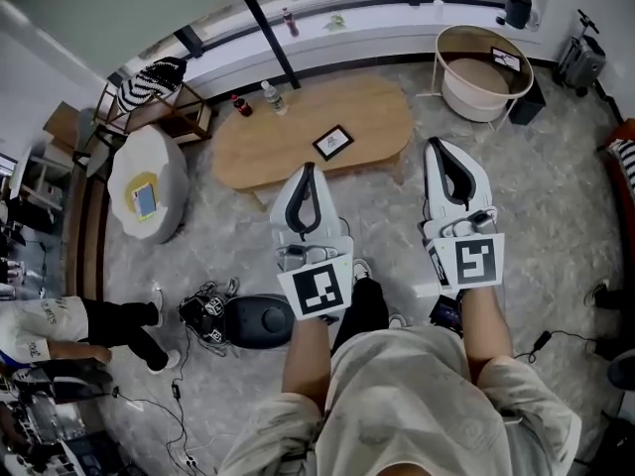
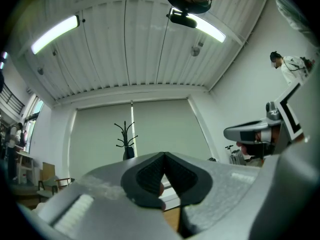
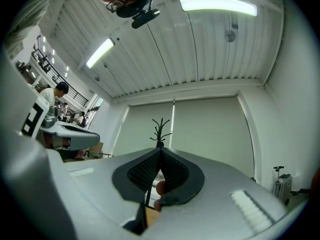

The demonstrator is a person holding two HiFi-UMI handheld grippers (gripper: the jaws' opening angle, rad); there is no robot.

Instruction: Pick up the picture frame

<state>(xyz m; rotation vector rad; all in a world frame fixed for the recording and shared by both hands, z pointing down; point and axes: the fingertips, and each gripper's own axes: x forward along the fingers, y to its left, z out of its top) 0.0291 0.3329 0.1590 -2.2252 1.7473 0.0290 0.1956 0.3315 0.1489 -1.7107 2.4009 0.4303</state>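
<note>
The picture frame (image 1: 332,142), small and black with a white mat, lies flat on the oval wooden table (image 1: 288,142), right of its middle. My left gripper (image 1: 310,168) is shut and empty, its tip over the table's near edge, just short of the frame. My right gripper (image 1: 438,145) hangs off the table's right end, its jaws together with nothing in them. In the left gripper view the left gripper (image 2: 164,154) points at the far wall and blinds. So does the right gripper (image 3: 160,150) in the right gripper view. Neither gripper view shows the frame.
Two bottles (image 1: 256,100) stand at the table's back left beside a black stand pole (image 1: 268,28). A round white basket (image 1: 483,72) sits at the back right and a white pouf (image 1: 147,186) at the left. A black device with cables (image 1: 253,320) lies by my feet. A person (image 1: 69,330) sits at the left.
</note>
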